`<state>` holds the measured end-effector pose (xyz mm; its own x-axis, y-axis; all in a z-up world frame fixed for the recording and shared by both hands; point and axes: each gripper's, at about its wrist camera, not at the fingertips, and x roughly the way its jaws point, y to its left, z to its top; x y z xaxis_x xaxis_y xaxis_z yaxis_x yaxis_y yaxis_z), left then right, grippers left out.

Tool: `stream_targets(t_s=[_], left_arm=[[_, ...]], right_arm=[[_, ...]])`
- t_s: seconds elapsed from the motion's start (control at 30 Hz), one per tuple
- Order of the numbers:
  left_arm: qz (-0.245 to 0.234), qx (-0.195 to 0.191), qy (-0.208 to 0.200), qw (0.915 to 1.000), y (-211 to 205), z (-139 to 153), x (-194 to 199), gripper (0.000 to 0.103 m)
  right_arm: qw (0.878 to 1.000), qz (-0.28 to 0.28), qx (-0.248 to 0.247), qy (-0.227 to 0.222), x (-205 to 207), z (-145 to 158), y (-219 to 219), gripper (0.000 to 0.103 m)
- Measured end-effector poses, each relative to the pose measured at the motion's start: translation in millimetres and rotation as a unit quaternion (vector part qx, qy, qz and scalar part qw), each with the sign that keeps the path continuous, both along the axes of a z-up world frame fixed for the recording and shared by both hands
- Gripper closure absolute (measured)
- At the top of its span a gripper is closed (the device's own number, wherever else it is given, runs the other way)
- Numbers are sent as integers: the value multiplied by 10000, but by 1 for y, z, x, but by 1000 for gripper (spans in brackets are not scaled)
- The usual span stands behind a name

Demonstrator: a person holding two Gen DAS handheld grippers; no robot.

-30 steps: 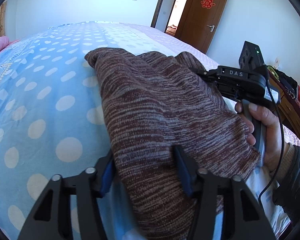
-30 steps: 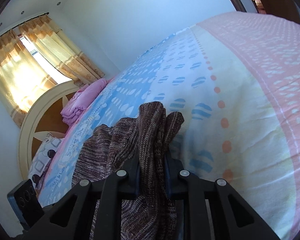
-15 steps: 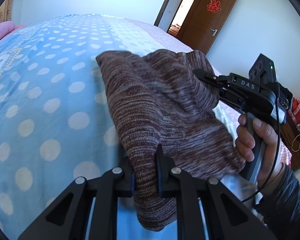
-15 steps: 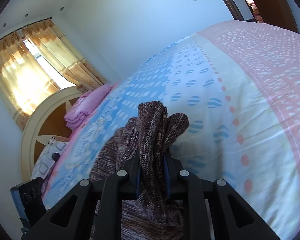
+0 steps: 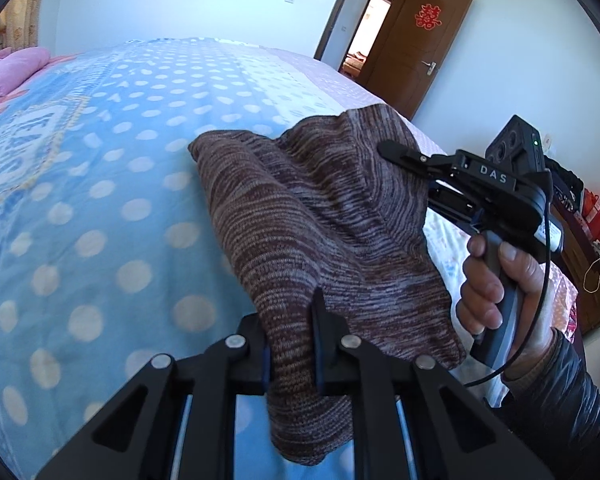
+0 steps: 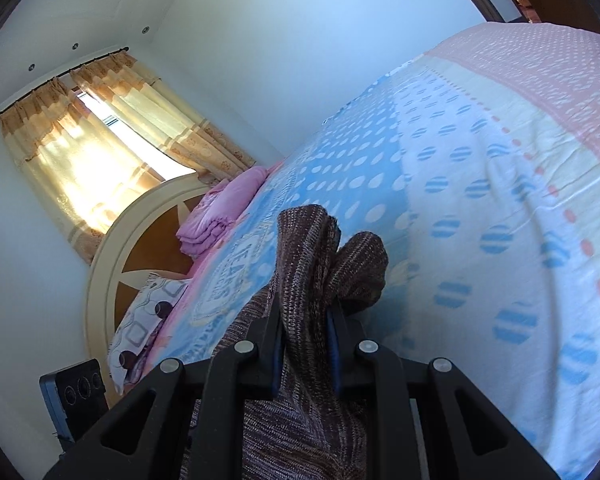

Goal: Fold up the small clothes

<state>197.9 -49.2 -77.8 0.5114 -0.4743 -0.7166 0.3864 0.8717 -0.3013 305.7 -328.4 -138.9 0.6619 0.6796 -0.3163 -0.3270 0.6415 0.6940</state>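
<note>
Left wrist view: left hand-held gripper (image 5: 291, 344) is clamping the near edge of the brown knit garment (image 5: 320, 232), pads pressing on the fabric, jaws having just been closing onto it. Garment is hanging in a bunched sheet between the two grippers, lifted above the bed (image 5: 100, 200), lower hem drooping below the left jaws. Far top corner of the cloth is going into the right hand-held gripper (image 5: 388, 148), which is coming in from the right with a person's hand (image 5: 500, 292) wrapping its handle, dark sleeve behind the wrist, black cable looping down from the unit. Bedspread is showing blue with pale dots, a pink band on the far side. Brown door (image 5: 424, 40) is standing open in the back corner, red paper cutting on it. Pink folded blanket (image 5: 8, 68) is sitting at the far left end of the bed.

Right wrist view: right hand-held gripper (image 6: 305, 336) is pinching a thick fold of the same garment (image 6: 312, 248), jaws nearly together on the cloth, a rolled lump sticking up past the fingertips, rest trailing down under the body. Curtains (image 6: 100, 136) are glowing with daylight at left, round headboard (image 6: 140, 248) and patterned pillow (image 6: 144, 320) below them
</note>
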Motion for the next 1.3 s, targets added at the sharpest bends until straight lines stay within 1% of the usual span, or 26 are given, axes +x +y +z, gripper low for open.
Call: stream_targets(t_s=[0.27,0.53,0.83,1.07,1.3], left_arm=[[256,39,-145,9996,35,7,-12,88],[481,57,-356,9982,68,20,-18,88],[800,153,-629,9947,106,38,-22,88],[1031,267,-756,9914,131,40,-25,88],[1272,376,-755,9883,155,37,-28,88]], right_arm=[[9993,380,-6,-56,-1,10,44,85],[9977,663,131,-58,7,17,81,85],[9943,1036,187,-162,18,36,131,85],[9910,1312,216,-175,29,50,173,85],[9872,1585,59,-167,38,54,216,85]])
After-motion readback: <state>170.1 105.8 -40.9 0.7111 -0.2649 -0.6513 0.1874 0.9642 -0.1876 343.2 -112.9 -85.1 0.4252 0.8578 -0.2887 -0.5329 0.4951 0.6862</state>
